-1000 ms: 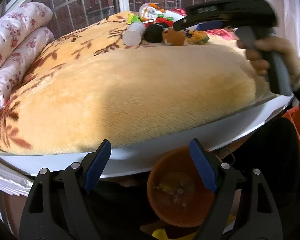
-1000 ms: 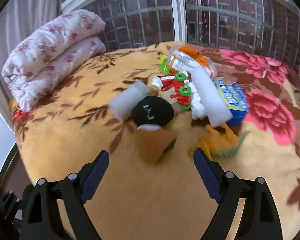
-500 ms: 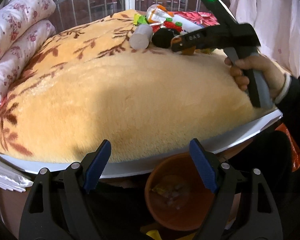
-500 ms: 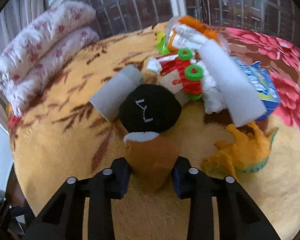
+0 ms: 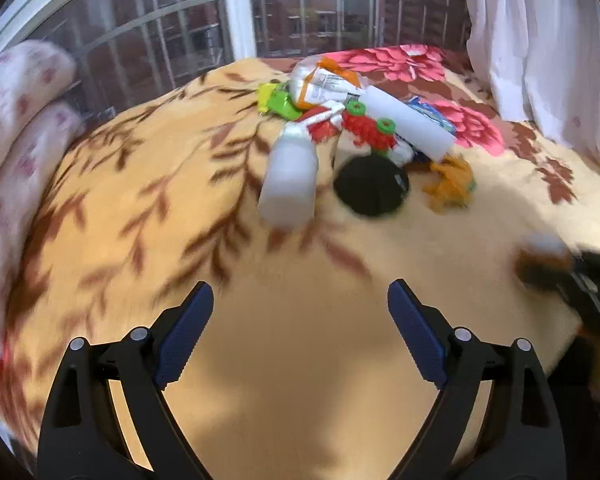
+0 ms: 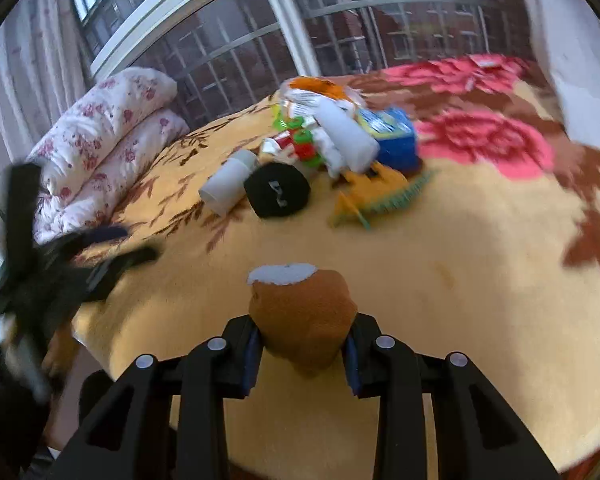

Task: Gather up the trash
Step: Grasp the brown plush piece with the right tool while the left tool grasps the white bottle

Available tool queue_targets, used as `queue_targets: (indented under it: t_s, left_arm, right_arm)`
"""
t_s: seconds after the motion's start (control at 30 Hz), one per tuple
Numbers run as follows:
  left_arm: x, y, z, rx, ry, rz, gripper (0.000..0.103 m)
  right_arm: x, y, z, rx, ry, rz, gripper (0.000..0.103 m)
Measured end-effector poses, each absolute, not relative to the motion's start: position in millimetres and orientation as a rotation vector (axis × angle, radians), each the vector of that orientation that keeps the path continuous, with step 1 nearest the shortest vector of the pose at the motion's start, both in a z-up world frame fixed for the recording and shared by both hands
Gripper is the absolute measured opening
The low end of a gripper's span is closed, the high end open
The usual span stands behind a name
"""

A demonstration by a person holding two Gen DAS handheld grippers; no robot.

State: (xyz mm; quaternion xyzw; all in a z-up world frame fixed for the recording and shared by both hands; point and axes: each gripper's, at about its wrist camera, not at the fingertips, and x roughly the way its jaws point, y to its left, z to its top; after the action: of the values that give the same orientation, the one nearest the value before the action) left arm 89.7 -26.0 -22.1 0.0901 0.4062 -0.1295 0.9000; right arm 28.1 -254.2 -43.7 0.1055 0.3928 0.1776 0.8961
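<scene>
Right wrist view shows the right gripper (image 6: 303, 354) squeezed tight on a brown lump (image 6: 302, 318). Its jaws have just been closing, and the lump is between the blue pads. The lump is soft and fuzzy, brown all over, with a flat pale grey-white top. Its long way runs from the pads straight out ahead, and the pale end points away from the camera, toward the pile. It is lifted just above the near part of the yellow blanket (image 6: 440, 312).

Off to the left, blurry, is the left gripper (image 6: 112, 250). In the left wrist view the left gripper (image 5: 300, 334) has its two fingers wide apart with nothing between them. Its jaws have just been opening more. It is over the bare yellow blanket (image 5: 300, 360). At the right edge of that view the brown lump (image 5: 540, 264) shows as a blur.

Farther out on the blanket is the pile. A black cap (image 6: 278, 194) sits nearest, touching a white tube (image 6: 228, 186) that lies on its side, open end toward the camera. Just right of the cap is an orange toy dinosaur (image 6: 374, 192). Behind them are a red toy with green wheels (image 6: 300, 144), a long white roll (image 6: 346, 134), a blue packet (image 6: 392, 134) and an orange and white wrapper (image 6: 316, 92).

Farthest, on the left, a folded flowery quilt (image 6: 104, 136) lies by the window (image 6: 340, 20).
</scene>
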Motion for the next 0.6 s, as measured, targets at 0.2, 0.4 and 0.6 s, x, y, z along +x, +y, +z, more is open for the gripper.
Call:
queue_targets:
  t_s: [0.2, 0.4, 0.6]
  left_arm:
    - [152.1, -42.1, -33.6, 0.216, 0.868, -0.306, 0.087]
    - [186.3, -47.0, -49.9, 0.237, 0.892, -0.289, 0.087]
    - [210.3, -36.3, -53.8, 0.204, 0.898, -0.272, 0.078]
  right_arm:
    - [3.1, -269.0, -46.4, 0.239, 0.81, 0.35, 0.033]
    - [-1.7, -278.4, -48.3, 0.267, 0.802, 0.342, 0.034]
    - [-1.6, -276.8, -50.2, 0.268, 0.798, 0.336, 0.034]
